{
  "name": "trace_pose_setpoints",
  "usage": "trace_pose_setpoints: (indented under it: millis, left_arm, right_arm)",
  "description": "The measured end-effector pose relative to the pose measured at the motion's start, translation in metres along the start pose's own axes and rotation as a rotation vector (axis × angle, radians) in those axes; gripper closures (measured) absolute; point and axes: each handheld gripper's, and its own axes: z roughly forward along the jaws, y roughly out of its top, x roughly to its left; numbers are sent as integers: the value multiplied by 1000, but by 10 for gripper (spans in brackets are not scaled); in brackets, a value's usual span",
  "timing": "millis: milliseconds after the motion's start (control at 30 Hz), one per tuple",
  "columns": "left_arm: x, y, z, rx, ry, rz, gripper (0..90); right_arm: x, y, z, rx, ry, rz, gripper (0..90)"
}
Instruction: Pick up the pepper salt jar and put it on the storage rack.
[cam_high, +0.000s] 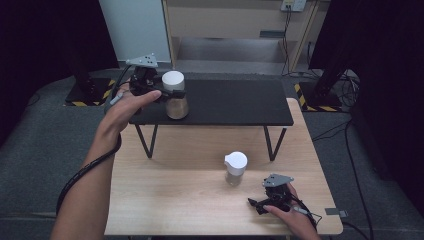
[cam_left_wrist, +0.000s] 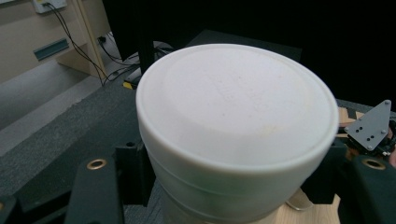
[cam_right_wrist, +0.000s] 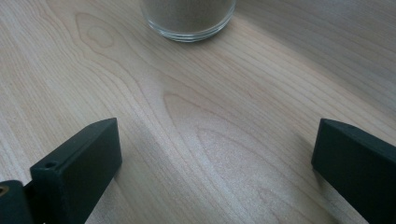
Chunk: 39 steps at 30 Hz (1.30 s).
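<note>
My left gripper is clamped on the big jar, which stands on the black shelf at its left end. I judge I must hold it upright and squeeze evenly. My right gripper rests with jaws apart on the table, near the small jar.

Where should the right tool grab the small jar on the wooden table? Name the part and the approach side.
Grip the small jar around its straight glass body below the white spouted lid, coming level from the near right, where the open right tool rests. It stands upright, apart from everything, so the jaws can straddle it.
</note>
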Motion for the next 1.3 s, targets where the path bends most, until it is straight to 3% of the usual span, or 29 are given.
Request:
trace_pose_setpoints:
  millis: [100,167,300,433,767,967,1167,1300]
  left_arm:
    - [2,2,2,18,-17,-7,271]
    - [-1,6,2,42,-5,10,192]
    - [-7,2,-7,26,36,-2,65]
    - [-13,1,-19,57,62,2,27]
    - [-31,-1,-45,101,120,39,24]
    - [-43,2,-51,135,163,46,26]
    - [-61,0,-60,157,193,72,28]
    - [-80,-8,-62,153,252,58,30]
  right_arm:
    - [0,0,0,0,0,0,23]
    - [0,0,0,0,0,0,23]
    - [0,0,0,0,0,0,23]
    - [0,0,0,0,0,0,23]
    - [0,0,0,0,-2,0,23]
    - [1,0,0,0,-2,1,23]
    - [1,0,0,0,-2,1,23]
    - [1,0,0,0,-2,1,23]
